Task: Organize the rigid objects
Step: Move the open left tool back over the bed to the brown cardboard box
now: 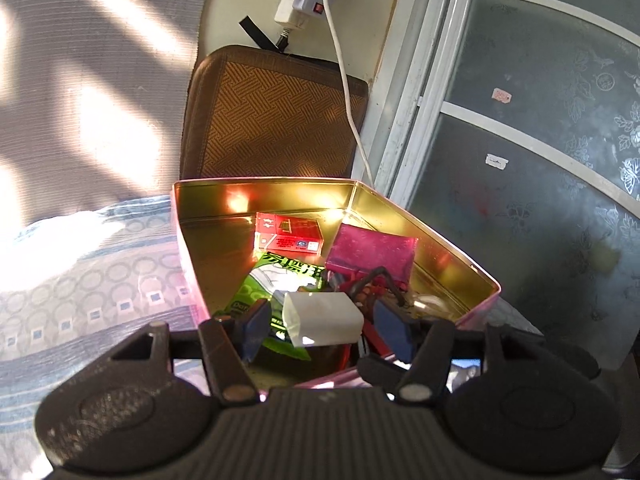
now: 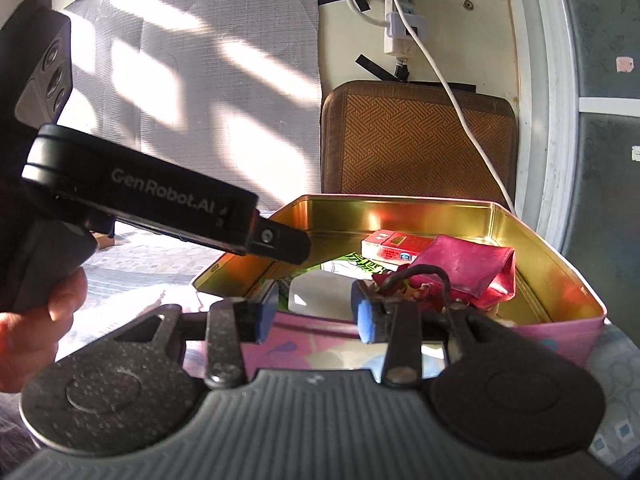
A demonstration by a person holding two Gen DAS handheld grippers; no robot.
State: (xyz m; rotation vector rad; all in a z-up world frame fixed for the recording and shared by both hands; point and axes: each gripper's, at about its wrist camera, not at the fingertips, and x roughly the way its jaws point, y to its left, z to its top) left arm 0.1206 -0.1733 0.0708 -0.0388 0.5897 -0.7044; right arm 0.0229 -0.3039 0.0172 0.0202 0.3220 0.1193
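Observation:
An open tin, gold inside and pink outside, holds a red cigarette pack, a magenta pouch, a green packet, a black cord and a white block. My left gripper hangs over the tin's near end. The white block lies between its blue pads with a gap on each side, so it is open. In the right wrist view my right gripper stands open and empty at the tin's pink front wall. The white block shows just behind it.
A brown woven mat leans on the wall behind the tin. A white power strip and cable hang above it. A frosted glass door is at the right, patterned bedding at the left. A hand holds the left gripper's body.

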